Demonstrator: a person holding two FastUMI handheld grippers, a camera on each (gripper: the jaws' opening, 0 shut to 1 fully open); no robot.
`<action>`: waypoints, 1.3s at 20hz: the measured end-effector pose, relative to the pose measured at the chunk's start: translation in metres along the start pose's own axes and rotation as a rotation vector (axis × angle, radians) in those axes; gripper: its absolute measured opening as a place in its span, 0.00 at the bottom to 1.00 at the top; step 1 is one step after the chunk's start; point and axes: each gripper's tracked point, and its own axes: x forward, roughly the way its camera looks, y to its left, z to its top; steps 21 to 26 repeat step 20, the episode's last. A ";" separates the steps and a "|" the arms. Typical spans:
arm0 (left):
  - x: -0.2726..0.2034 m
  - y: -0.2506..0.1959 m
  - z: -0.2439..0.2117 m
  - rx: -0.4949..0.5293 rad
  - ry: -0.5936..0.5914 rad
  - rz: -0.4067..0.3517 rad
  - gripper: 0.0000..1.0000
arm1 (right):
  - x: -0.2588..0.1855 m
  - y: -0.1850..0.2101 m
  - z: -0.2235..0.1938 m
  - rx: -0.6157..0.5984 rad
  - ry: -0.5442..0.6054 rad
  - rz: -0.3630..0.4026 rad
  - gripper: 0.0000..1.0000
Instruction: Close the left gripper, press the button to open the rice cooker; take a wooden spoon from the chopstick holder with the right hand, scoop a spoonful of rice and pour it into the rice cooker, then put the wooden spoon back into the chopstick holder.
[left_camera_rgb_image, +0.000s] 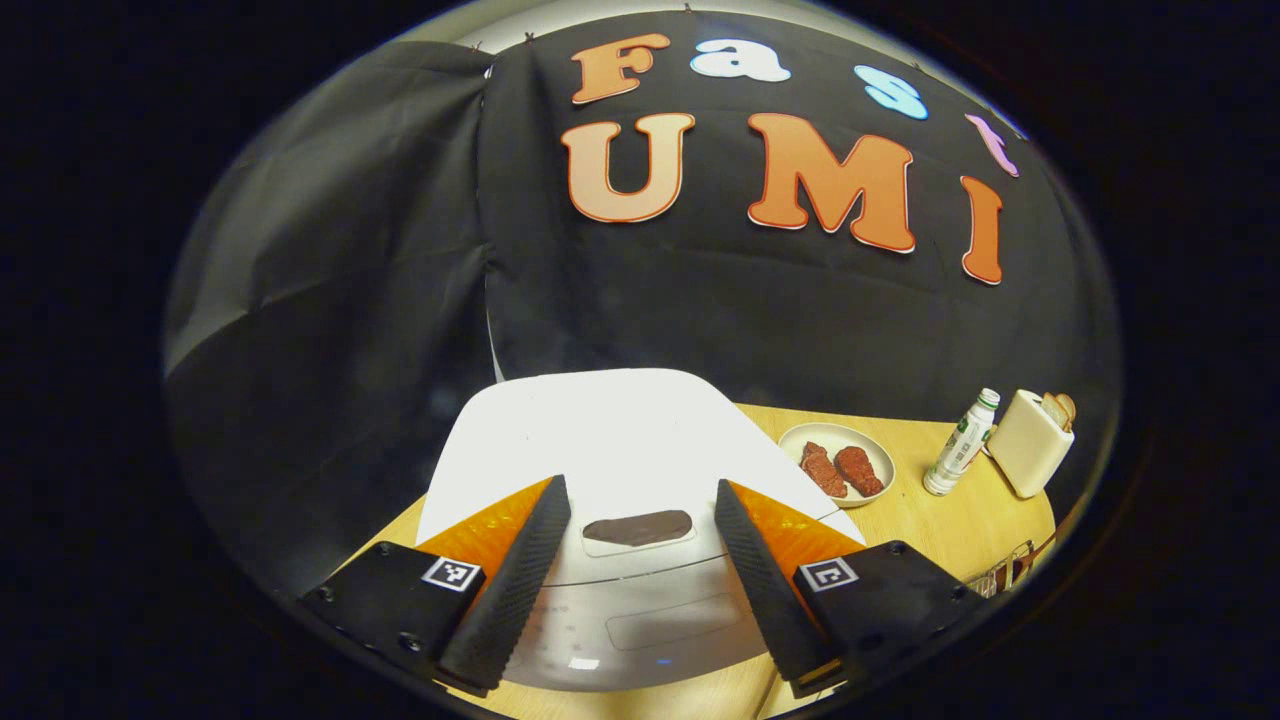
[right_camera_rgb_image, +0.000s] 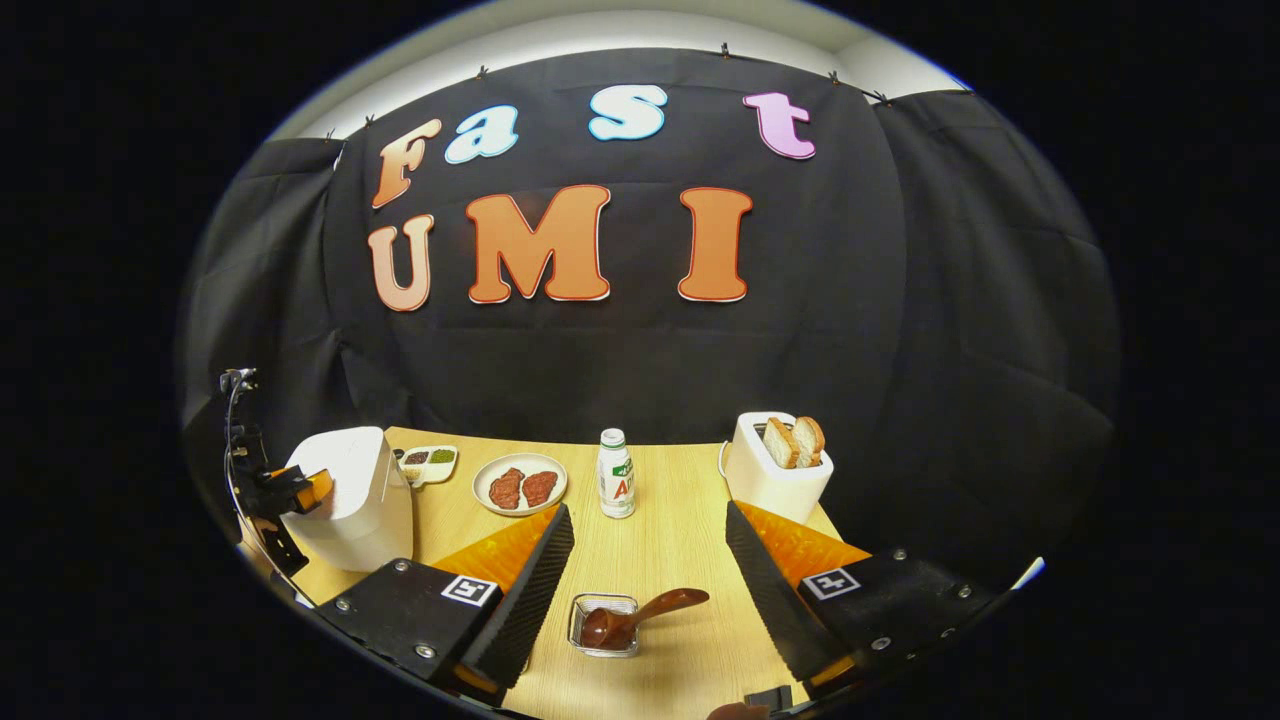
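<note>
The white rice cooker (left_camera_rgb_image: 600, 440) stands right before my left gripper (left_camera_rgb_image: 640, 490), its lid down. The left gripper is open, its fingers either side of the dark oval button (left_camera_rgb_image: 637, 527) on the cooker's front, and I cannot tell whether they touch it. In the right gripper view the cooker (right_camera_rgb_image: 355, 490) is at the far left with the left gripper (right_camera_rgb_image: 295, 490) against it. My right gripper (right_camera_rgb_image: 648, 512) is open and holds nothing. Just below it, a wooden spoon (right_camera_rgb_image: 640, 612) lies with its bowl in a small clear square holder (right_camera_rgb_image: 603, 625), handle pointing right.
On the wooden table (right_camera_rgb_image: 660, 560) stand a plate with two pieces of meat (right_camera_rgb_image: 520, 485), a small white bottle (right_camera_rgb_image: 616, 475), a white toaster with bread (right_camera_rgb_image: 778, 465) and a small divided dish (right_camera_rgb_image: 428, 460) behind the cooker. A wire object (left_camera_rgb_image: 1005, 575) lies at the right edge.
</note>
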 end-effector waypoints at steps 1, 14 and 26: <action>-0.002 -0.002 0.003 -0.023 0.006 -0.015 1.00 | -0.001 0.002 0.001 0.007 -0.005 0.002 0.95; -0.106 0.000 0.200 0.034 -0.271 -0.066 0.99 | -0.026 0.008 0.067 0.044 -0.168 -0.046 0.95; -0.168 0.015 0.261 -0.015 -0.429 -0.118 0.99 | -0.043 0.007 0.089 0.057 -0.221 -0.070 0.95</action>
